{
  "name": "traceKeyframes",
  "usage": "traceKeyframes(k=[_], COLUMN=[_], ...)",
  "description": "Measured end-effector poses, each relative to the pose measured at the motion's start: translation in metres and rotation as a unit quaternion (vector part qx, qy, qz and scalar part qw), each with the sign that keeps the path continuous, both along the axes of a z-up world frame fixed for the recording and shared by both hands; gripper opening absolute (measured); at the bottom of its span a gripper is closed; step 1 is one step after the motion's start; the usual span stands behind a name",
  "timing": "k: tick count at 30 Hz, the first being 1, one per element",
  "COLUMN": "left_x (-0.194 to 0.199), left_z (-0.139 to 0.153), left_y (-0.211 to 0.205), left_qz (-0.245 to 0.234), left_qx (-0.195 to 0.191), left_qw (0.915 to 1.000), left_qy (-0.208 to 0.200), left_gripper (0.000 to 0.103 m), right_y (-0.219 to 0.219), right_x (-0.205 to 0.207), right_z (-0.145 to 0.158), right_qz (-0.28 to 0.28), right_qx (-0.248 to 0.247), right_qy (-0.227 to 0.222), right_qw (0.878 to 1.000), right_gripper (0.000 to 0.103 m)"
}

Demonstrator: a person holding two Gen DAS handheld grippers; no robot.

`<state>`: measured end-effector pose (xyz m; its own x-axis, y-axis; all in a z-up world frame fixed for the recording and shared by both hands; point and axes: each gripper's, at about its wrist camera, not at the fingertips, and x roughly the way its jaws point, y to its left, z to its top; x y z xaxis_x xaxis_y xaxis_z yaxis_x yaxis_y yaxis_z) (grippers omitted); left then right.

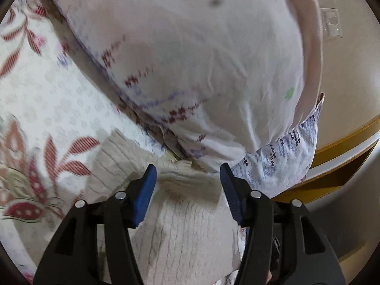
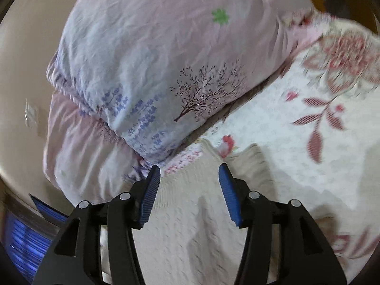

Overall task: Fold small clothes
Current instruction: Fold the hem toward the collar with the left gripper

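Observation:
A beige cable-knit garment [image 1: 180, 228] lies on the floral bedsheet, partly folded, with a sleeve or edge stretching left. My left gripper [image 1: 187, 173] is open just above it, blue pads apart, nothing between them. In the right wrist view the same beige knit [image 2: 190, 225] spreads under my right gripper [image 2: 188, 174], which is also open and empty, close above the cloth near its far edge.
A large pale pillow [image 1: 190, 59] with purple flowers and tree print lies right behind the garment [image 2: 152, 71]. The white bedsheet with red leaf pattern [image 2: 296, 147] extends to the side. A wooden bed frame [image 1: 337, 142] and wall are beyond.

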<state>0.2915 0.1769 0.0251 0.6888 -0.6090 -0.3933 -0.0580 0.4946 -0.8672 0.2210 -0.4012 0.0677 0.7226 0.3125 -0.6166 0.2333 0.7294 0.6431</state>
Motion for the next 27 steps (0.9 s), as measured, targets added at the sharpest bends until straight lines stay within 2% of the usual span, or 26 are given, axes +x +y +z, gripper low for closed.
traceKeyframes(k=[3, 6, 8, 13, 14, 15, 16, 17, 19, 23, 27], left_x=[-0.01, -0.024, -0.029, -0.044, -0.046, -0.048, -0.049, -0.049, -0.049, -0.049, -0.055], left_z=[0.009, 0.014, 0.013, 0.005, 0.003, 0.002, -0.001, -0.003, -0.007, -0.009, -0.008], left_y=[0.0, -0.01, -0.016, -0.032, -0.034, -0.035, -0.036, -0.038, -0.038, -0.036, -0.033], left_qz=[-0.005, -0.028, -0.042, -0.066, -0.068, -0.069, -0.071, -0.071, -0.072, -0.075, -0.08], left_qx=[0.057, 0.135, 0.164, 0.226, 0.239, 0.246, 0.256, 0.259, 0.263, 0.268, 0.268], left_qw=[0.9983, 0.9904, 0.9854, 0.9717, 0.9687, 0.9668, 0.9642, 0.9632, 0.962, 0.9605, 0.9601], left_qy=[-0.004, -0.011, -0.013, -0.011, -0.01, -0.01, -0.008, -0.007, -0.004, 0.001, 0.0], left_gripper=[0.055, 0.05, 0.046, 0.045, 0.045, 0.042, 0.037, 0.034, 0.02, 0.006, 0.004], right_y=[0.003, 0.008, 0.01, 0.013, 0.014, 0.015, 0.017, 0.018, 0.019, 0.019, 0.021], right_x=[-0.017, -0.029, -0.037, -0.047, -0.049, -0.05, -0.049, -0.051, -0.055, -0.06, -0.068], right_z=[0.007, 0.008, 0.005, -0.007, -0.013, -0.017, -0.022, -0.025, -0.023, -0.016, -0.009], right_qz=[0.011, 0.03, 0.042, 0.057, 0.061, 0.066, 0.07, 0.072, 0.072, 0.069, 0.066], right_qx=[-0.056, -0.099, -0.122, -0.159, -0.164, -0.166, -0.168, -0.173, -0.176, -0.168, -0.169], right_qy=[0.003, 0.012, 0.022, 0.053, 0.064, 0.073, 0.081, 0.084, 0.073, 0.06, 0.048], right_qw=[0.998, 0.995, 0.991, 0.984, 0.983, 0.981, 0.98, 0.979, 0.979, 0.982, 0.982], right_gripper=[0.053, 0.046, 0.043, 0.042, 0.038, 0.034, 0.021, 0.019, 0.014, 0.009, 0.009])
